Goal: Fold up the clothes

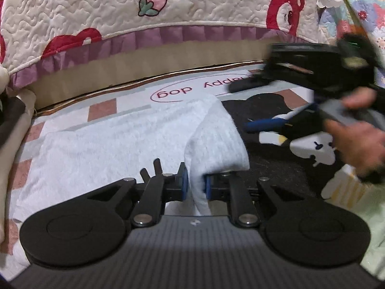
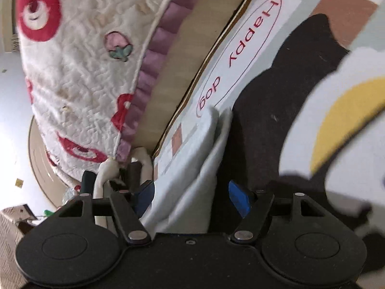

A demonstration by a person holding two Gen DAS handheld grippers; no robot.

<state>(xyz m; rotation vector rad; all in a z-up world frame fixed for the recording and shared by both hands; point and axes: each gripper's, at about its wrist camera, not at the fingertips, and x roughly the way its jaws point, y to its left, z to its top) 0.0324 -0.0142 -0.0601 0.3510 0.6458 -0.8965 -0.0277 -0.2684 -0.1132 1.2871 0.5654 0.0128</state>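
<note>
Mid-fold on the playmat [image 1: 101,110]: left tongs [image 1: 195,184] pinched on a raised edge of the white cloth [image 1: 108,144] beside the bed quilt [image 1: 168,0], right tongs [image 2: 191,198] spread wide, holding nothing, cloth between them; next, probably carrying the edge leftward.

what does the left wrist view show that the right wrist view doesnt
Only the left wrist view: the left gripper shut on a fold of the white cloth, the person's hand holding the right gripper, and a patchwork quilt.

Only the right wrist view: bare floor and the right gripper's jaws wide open over the cloth's edge.

Both: the white cloth, the "Happy dog" mat and the bear-print quilt.
</note>
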